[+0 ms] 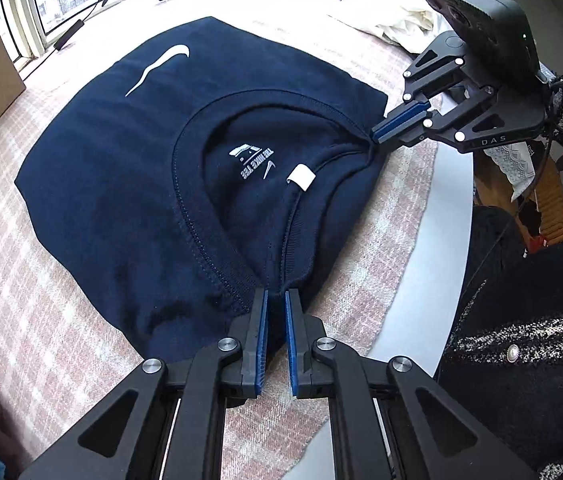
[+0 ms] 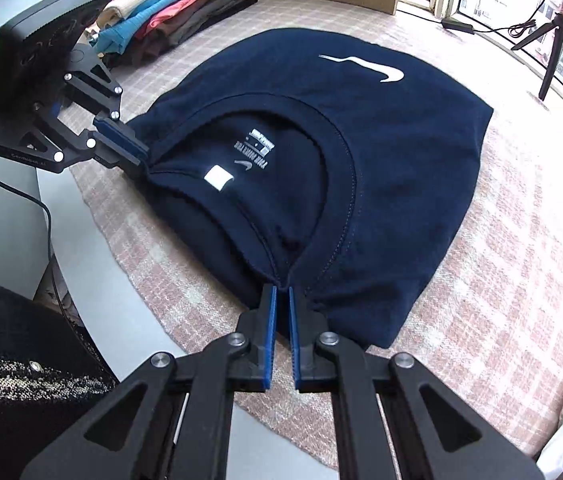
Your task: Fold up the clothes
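A navy T-shirt (image 1: 121,168) with a white swoosh lies folded on the pink checked cloth, collar toward me; it also shows in the right wrist view (image 2: 401,152). My left gripper (image 1: 276,294) is shut on the shirt's near edge at one end of the collar, and shows from the side in the right wrist view (image 2: 143,160). My right gripper (image 2: 283,290) is shut on the shirt's edge at the collar's other end, and shows in the left wrist view (image 1: 377,134). A white tag (image 1: 300,176) sits inside the neck.
A stack of folded clothes (image 2: 173,12) lies at the far left of the cloth. The grey table edge (image 1: 433,264) runs beside me. White fabric (image 1: 409,20) lies at the far right. A tripod (image 2: 549,56) and cable stand by the window.
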`<state>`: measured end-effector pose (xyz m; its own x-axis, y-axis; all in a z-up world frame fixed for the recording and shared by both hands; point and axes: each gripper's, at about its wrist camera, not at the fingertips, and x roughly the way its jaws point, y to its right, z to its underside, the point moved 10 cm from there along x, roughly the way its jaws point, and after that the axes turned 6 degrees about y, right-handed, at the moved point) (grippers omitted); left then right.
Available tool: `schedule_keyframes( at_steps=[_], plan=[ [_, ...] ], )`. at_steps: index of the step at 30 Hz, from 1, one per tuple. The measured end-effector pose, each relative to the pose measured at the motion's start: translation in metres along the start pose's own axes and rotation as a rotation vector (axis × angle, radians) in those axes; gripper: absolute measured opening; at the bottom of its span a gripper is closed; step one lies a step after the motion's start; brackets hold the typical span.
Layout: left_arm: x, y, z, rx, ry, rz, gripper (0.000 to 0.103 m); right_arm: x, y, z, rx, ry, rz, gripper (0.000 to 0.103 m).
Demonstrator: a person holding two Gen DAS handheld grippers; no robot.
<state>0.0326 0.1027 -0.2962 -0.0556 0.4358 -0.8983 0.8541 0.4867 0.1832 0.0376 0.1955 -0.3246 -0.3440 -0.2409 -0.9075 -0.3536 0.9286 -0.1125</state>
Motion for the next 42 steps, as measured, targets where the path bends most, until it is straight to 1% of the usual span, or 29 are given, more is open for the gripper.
schedule_keyframes(
  at_steps=[1, 4, 5, 6, 9, 11, 12, 14, 15, 18, 19, 21, 23, 24, 25, 26, 27, 30, 31, 33, 35, 37, 39, 40, 41, 42],
  plan=[
    [-0.004, 0.0, 0.002, -0.006, 0.006, -0.004, 0.008, -0.002, -0.001, 0.0, -0.011, -0.005, 0.015, 0.007],
    [-0.038, -0.002, 0.013, -0.011, 0.055, -0.04, 0.018, -0.029, -0.01, -0.006, -0.002, 0.025, -0.028, 0.008],
    [-0.051, -0.004, 0.017, -0.012, 0.072, -0.053, 0.023, -0.039, -0.011, -0.012, 0.011, 0.053, -0.038, 0.008],
    [-0.061, -0.007, 0.02, -0.018, 0.088, -0.074, 0.026, -0.05, -0.011, -0.02, 0.027, 0.085, -0.047, 0.008],
    [-0.076, -0.029, 0.029, -0.101, 0.124, -0.115, 0.026, -0.063, -0.013, -0.049, 0.086, 0.179, -0.09, 0.008],
    [-0.075, -0.046, 0.03, -0.168, 0.142, -0.136, 0.026, -0.053, -0.02, -0.067, 0.091, 0.201, -0.09, 0.008],
    [-0.072, -0.051, 0.028, -0.193, 0.15, -0.137, 0.026, -0.043, -0.025, -0.076, 0.085, 0.202, -0.076, 0.008],
    [-0.064, -0.05, 0.023, -0.197, 0.168, -0.126, 0.026, -0.022, -0.033, -0.089, 0.099, 0.189, -0.094, 0.008],
    [-0.059, -0.048, 0.023, -0.182, 0.166, -0.13, 0.026, -0.011, -0.038, -0.096, 0.108, 0.182, -0.106, 0.008],
    [-0.049, -0.041, 0.029, -0.134, 0.145, -0.161, 0.026, 0.005, -0.062, -0.108, 0.113, 0.185, -0.162, 0.008],
    [-0.048, -0.039, 0.03, -0.128, 0.149, -0.161, 0.026, 0.008, -0.069, -0.11, 0.094, 0.183, -0.163, 0.008],
    [-0.046, -0.036, 0.027, -0.128, 0.168, -0.137, 0.026, 0.018, -0.08, -0.112, 0.06, 0.173, -0.151, 0.009],
    [-0.04, -0.033, 0.022, -0.137, 0.185, -0.086, 0.027, 0.033, -0.081, -0.108, 0.082, 0.139, -0.152, 0.009],
    [-0.03, -0.033, 0.027, -0.152, 0.152, -0.059, 0.026, 0.043, -0.082, -0.103, 0.088, 0.104, -0.166, 0.009],
    [-0.016, -0.032, 0.036, -0.172, 0.1, -0.032, 0.026, 0.052, -0.086, -0.093, 0.077, 0.055, -0.178, 0.009],
    [-0.016, -0.031, 0.04, -0.169, 0.084, -0.028, 0.026, 0.054, -0.087, -0.087, 0.053, 0.045, -0.177, 0.009],
    [-0.022, -0.03, 0.042, -0.154, 0.086, -0.035, 0.026, 0.049, -0.089, -0.083, 0.038, 0.04, -0.183, 0.009],
    [-0.04, -0.025, 0.045, -0.111, 0.09, -0.056, 0.026, 0.023, -0.082, -0.082, 0.067, 0.064, -0.204, 0.009],
    [-0.048, -0.026, 0.04, -0.104, 0.107, -0.069, 0.026, 0.012, -0.074, -0.085, 0.083, 0.094, -0.197, 0.009],
    [-0.063, -0.032, 0.023, -0.105, 0.158, -0.106, 0.03, -0.011, -0.05, -0.092, 0.146, 0.169, -0.167, 0.009],
    [-0.067, -0.038, 0.005, -0.13, 0.2, -0.105, 0.032, -0.03, -0.016, -0.098, 0.229, 0.244, -0.116, 0.009],
    [-0.06, -0.045, -0.009, -0.153, 0.222, -0.107, 0.033, -0.035, 0.021, -0.093, 0.319, 0.278, -0.051, 0.017],
    [-0.041, -0.051, -0.015, -0.18, 0.21, -0.103, 0.033, -0.028, 0.049, -0.08, 0.391, 0.265, -0.001, 0.018],
    [-0.028, -0.051, -0.011, -0.192, 0.181, -0.089, 0.033, -0.022, 0.059, -0.072, 0.419, 0.249, 0.019, 0.018],
    [-0.014, -0.049, -0.003, -0.202, 0.141, -0.07, 0.033, -0.013, 0.062, -0.059, 0.438, 0.213, 0.018, 0.018],
    [-0.011, -0.046, 0.003, -0.194, 0.119, -0.068, 0.033, -0.005, 0.062, -0.045, 0.454, 0.171, 0.012, 0.018]
  ],
)
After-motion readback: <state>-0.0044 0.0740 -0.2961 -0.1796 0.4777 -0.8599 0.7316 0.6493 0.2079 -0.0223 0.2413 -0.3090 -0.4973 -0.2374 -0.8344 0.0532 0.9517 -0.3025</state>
